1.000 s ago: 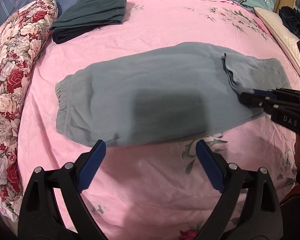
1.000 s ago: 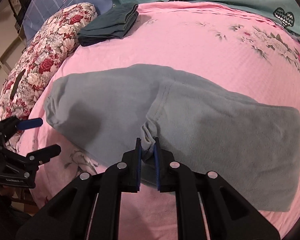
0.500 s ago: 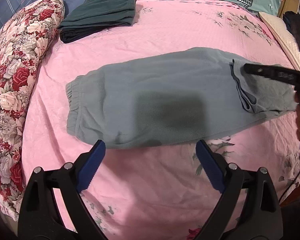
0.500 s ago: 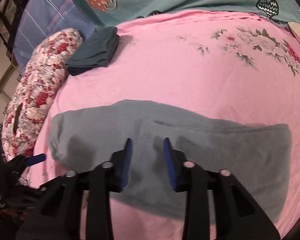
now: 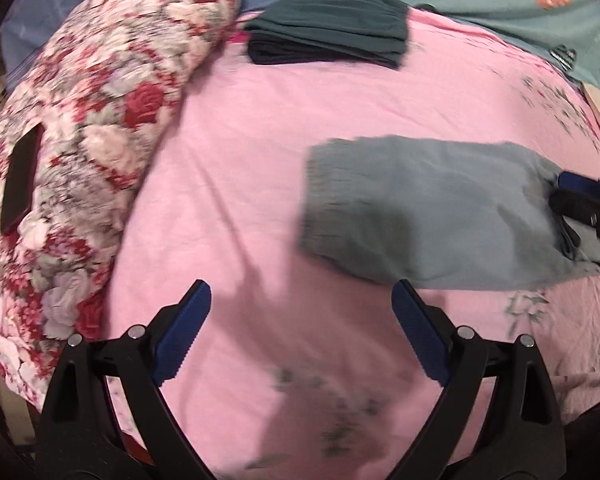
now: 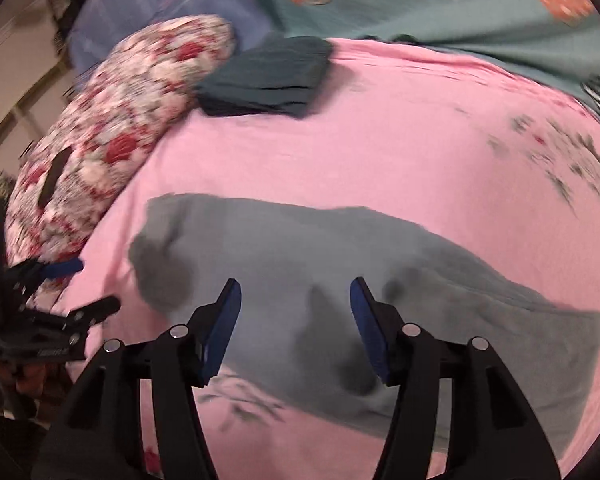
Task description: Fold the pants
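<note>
floral quilted bolster: a long red-and-white rose-print roll [image 5: 88, 128] lies along the bed's edge from 8 to 11 o'clock in the left wrist view, with a flat dark object [image 5: 20, 186], perhaps a phone, resting on it; a careless sweep that way could knock it off.
left hand-held gripper: [image 5: 300, 338] its blue-padded jaws stand wide apart over bare pink floral bedsheet [image 5: 300, 128], nothing between them; it sits off the cloth, so a reach that falls short would pinch sheet rather than pants.
dark green folded garment: [image 5: 332, 28] a finished stack at 12 o'clock, well apart from the work; little risk unless the next fold is flung that far.
grey fleece pants: [image 6: 340, 280] lying flat and lengthwise at the bed's centre, elastic waistband toward 9 o'clock in the right wrist view.
right hand-held gripper: [image 6: 296, 320] jaws are opening above the grey cloth, nothing clamped between them.
risk: the soft fleece may spring open once let go, and a one-layer grab would drag the fold askew.
</note>
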Demonstrator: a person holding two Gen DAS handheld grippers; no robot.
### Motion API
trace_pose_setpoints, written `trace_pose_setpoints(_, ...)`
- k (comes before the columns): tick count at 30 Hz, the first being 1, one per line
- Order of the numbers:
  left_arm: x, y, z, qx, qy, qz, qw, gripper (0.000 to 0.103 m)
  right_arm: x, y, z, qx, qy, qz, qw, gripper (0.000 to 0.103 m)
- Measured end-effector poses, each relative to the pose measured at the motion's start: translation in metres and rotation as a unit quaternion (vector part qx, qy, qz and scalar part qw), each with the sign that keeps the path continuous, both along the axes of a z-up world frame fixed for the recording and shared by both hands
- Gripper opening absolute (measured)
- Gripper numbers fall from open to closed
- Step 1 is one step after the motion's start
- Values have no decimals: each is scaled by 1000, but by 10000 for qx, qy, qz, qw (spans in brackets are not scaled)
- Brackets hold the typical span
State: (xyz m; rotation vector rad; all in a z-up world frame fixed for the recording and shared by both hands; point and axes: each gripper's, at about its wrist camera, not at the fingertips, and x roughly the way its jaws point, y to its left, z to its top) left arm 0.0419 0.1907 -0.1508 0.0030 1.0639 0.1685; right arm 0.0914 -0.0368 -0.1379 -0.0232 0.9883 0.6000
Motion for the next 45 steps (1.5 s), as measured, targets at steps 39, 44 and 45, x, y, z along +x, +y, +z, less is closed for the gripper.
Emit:
trace_pose_setpoints(39,-19,108,-9,-825,-715,305,9936,93,12,174,-22,-470,509,180,9974,15)
trace_pose_setpoints(44,16,71,-16,-825,-810,-393,9925,91,12,140,5,58,586,-130,9982,15)
trace_pose_setpoints(45,21,65,-17,-842,-808,-493,9919,91,12,134,11,108,551,-193,9982,15)
